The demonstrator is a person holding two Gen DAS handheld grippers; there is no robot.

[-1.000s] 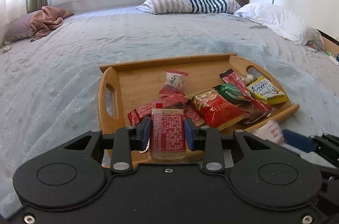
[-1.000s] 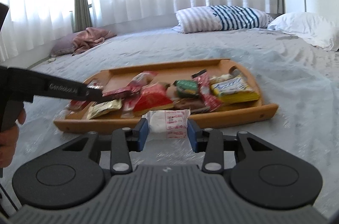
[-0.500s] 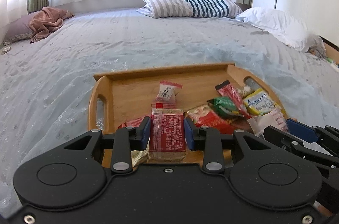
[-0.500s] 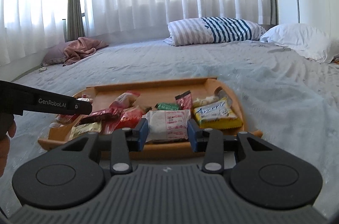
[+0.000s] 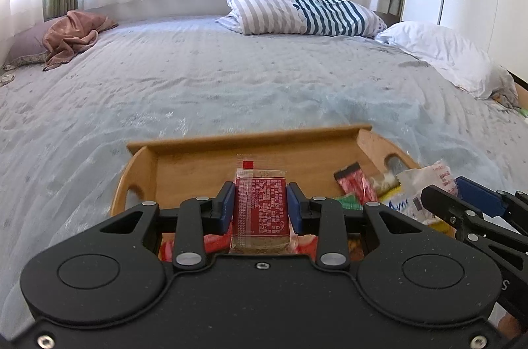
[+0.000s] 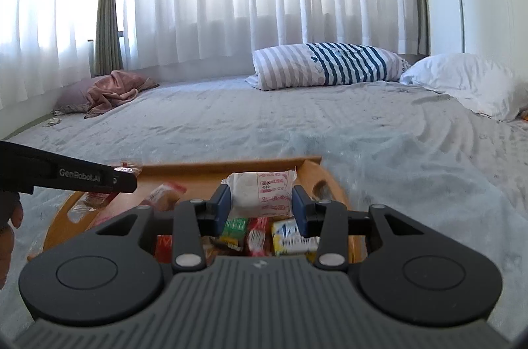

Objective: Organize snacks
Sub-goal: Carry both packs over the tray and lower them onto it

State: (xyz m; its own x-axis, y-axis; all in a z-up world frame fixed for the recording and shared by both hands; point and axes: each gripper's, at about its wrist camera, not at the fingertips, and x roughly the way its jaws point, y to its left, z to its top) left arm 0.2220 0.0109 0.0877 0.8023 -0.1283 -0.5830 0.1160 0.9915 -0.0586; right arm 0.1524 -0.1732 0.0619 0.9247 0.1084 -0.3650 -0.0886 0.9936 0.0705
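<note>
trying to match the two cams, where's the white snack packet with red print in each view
Left wrist: white snack packet at the right edge, held in the right gripper over the wooden tray.
Right wrist: packet at centre, clamped between the fingers.
Shared landmark: striped pillow.

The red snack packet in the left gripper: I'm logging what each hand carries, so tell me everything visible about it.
The red snack packet is a flat rectangular plastic wrapper with small white print, a clear sealed strip at its far end and a brownish bar showing through at its near end. The left gripper is shut on it, blue pads against both long edges, holding it lengthwise above the wooden tray on the bed.
</note>
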